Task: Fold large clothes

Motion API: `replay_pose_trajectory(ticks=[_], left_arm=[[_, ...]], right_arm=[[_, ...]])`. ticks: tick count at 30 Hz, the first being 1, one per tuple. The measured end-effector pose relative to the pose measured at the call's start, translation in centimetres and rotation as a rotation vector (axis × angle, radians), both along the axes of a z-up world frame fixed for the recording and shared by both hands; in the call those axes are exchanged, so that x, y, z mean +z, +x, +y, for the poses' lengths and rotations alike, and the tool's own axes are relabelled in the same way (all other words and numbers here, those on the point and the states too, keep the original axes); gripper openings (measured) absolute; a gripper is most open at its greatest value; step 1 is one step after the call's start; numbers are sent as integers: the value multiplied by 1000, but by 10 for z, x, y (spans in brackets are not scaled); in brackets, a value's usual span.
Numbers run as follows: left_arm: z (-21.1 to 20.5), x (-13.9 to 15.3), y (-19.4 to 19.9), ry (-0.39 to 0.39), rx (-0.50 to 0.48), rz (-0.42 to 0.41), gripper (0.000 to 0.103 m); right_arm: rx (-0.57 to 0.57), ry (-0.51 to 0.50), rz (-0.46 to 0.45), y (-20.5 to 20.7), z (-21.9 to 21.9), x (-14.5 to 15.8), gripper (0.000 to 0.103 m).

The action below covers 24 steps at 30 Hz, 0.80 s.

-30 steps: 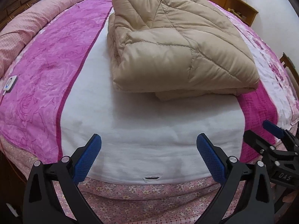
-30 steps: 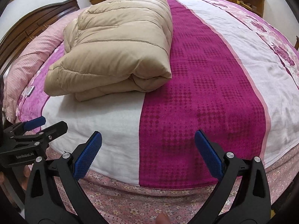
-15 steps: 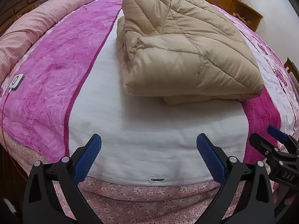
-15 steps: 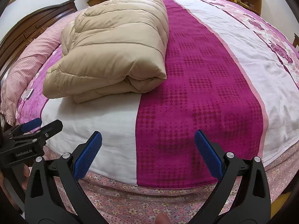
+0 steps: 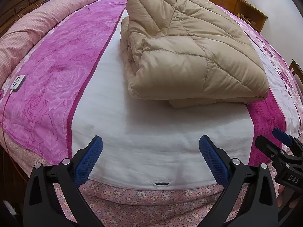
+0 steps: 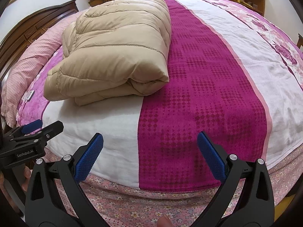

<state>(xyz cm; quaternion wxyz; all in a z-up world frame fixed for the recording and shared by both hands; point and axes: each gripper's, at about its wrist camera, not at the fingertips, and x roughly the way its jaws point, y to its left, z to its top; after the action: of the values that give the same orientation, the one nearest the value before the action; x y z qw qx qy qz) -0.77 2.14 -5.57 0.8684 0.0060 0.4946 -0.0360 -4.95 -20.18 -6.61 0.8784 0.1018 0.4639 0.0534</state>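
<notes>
A beige quilted down coat [image 5: 189,53] lies folded into a thick bundle on the bed, on the white stripe of the cover; it also shows in the right wrist view [image 6: 117,51]. My left gripper [image 5: 150,158] is open and empty, held over the bed's near edge, well short of the bundle. My right gripper [image 6: 150,158] is open and empty, over the near edge to the right of the bundle. Each gripper shows at the edge of the other's view, the right one [image 5: 278,147] and the left one [image 6: 37,130].
The bed cover [image 5: 47,79] has pink, white and magenta stripes [image 6: 198,94]. A pink rolled quilt [image 5: 37,24] lies by the dark headboard [image 6: 34,28]. A small white controller [image 5: 17,82] with a cord lies at left. Wooden cabinets [image 5: 236,1] stand beyond the bed.
Both grippers have drifted a little to the left along the bed's edge and closer to the coat, which now looms larger. Both stay open; the coat has not moved.
</notes>
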Motion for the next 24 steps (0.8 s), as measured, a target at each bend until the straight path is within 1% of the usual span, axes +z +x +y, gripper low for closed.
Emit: replay_pose_trajectory(ticks=[24], left_arm=[[-1,-2,1,15,-1,-7,97]], right_arm=[[5,-7,-3,3,1,4,99]])
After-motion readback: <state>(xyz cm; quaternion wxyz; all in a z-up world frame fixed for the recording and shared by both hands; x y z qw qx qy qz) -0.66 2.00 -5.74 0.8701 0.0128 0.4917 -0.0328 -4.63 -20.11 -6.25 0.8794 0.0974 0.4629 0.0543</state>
